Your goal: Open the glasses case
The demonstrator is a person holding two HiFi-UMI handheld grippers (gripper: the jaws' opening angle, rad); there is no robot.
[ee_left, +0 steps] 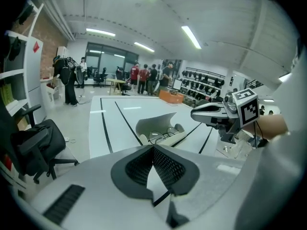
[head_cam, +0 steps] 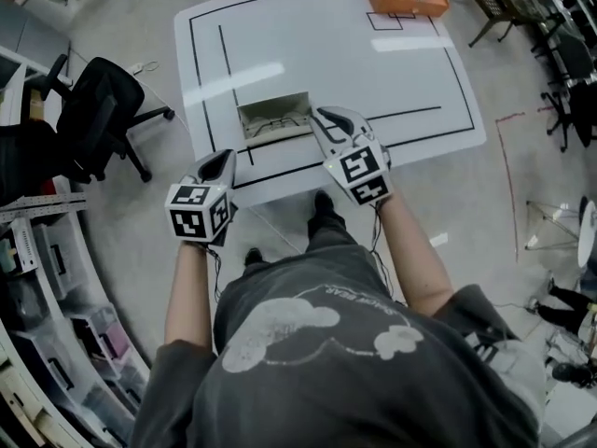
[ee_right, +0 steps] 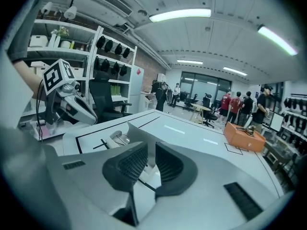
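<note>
Glasses with thin wire rims [head_cam: 280, 120] lay in the open pale grey case [head_cam: 270, 104] on the white bench [head_cam: 326, 54]. My left jaws were shut, empty. My right jaws stood slightly apart, empty.

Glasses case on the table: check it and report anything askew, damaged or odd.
Nothing stands out. The glasses case lies open on the white table, lid up, with the glasses resting inside. Nothing spilled or broken shows.
</note>
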